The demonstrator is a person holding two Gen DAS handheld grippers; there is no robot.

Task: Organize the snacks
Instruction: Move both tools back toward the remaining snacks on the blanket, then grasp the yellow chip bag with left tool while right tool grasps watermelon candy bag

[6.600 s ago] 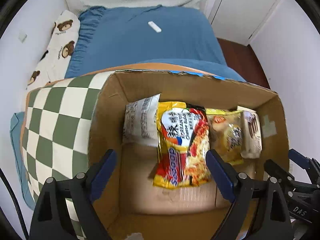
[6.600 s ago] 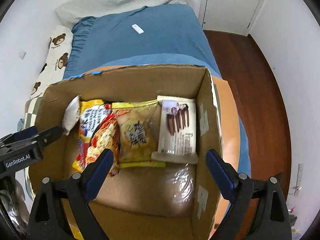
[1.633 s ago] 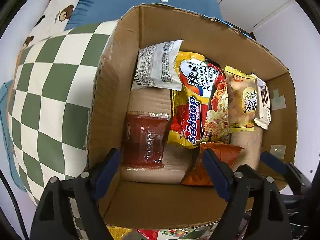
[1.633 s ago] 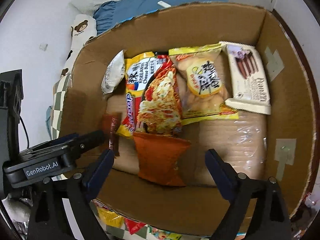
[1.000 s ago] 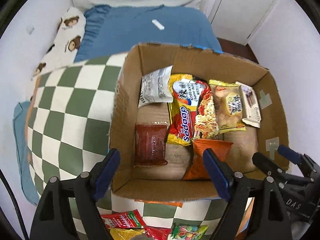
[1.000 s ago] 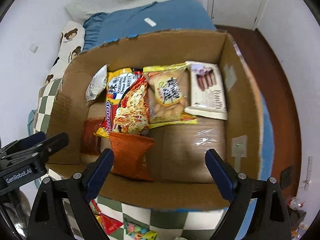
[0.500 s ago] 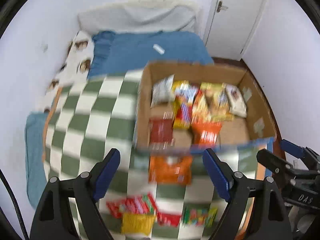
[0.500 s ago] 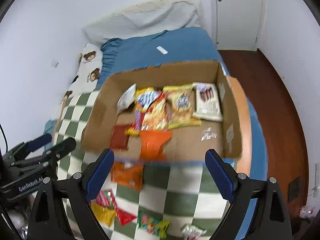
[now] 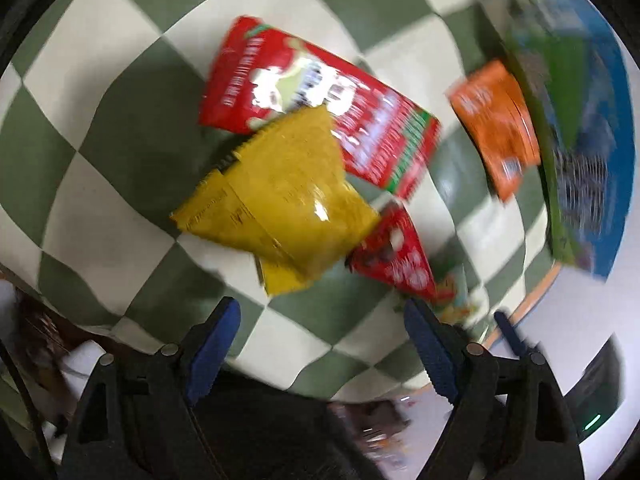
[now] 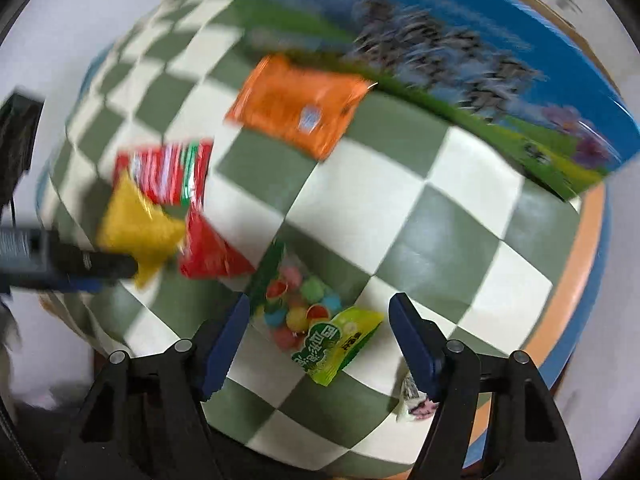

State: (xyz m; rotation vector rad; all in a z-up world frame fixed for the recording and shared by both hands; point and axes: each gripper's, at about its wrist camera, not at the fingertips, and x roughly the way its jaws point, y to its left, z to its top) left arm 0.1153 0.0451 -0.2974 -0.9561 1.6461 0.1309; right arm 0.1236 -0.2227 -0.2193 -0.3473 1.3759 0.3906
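The left hand-held gripper hangs with its blue fingers spread wide and nothing between them, above the near edge of the green-and-white checkered cloth that carries the loose snacks. Just ahead of it lies a yellow snack bag, overlapping the lower edge of a long red snack packet. A small red triangular packet touches the yellow bag's right corner. Further toward the right edge of the cloth, apart from that cluster, lies an orange packet, close beside the printed blue-and-green side of the cardboard box; motion blur keeps any wording on either from being read.

The right hand-held gripper is also open and holds nothing. A clear bag of coloured candies with a green label lies on the cloth between its fingers, seemingly not touched by them, though blur makes that uncertain. A small white wrapped item sits by the right finger at the cloth's near edge. From this view the orange packet lies against the box's side, and the yellow bag, long red packet and small red triangular packet cluster at the left.
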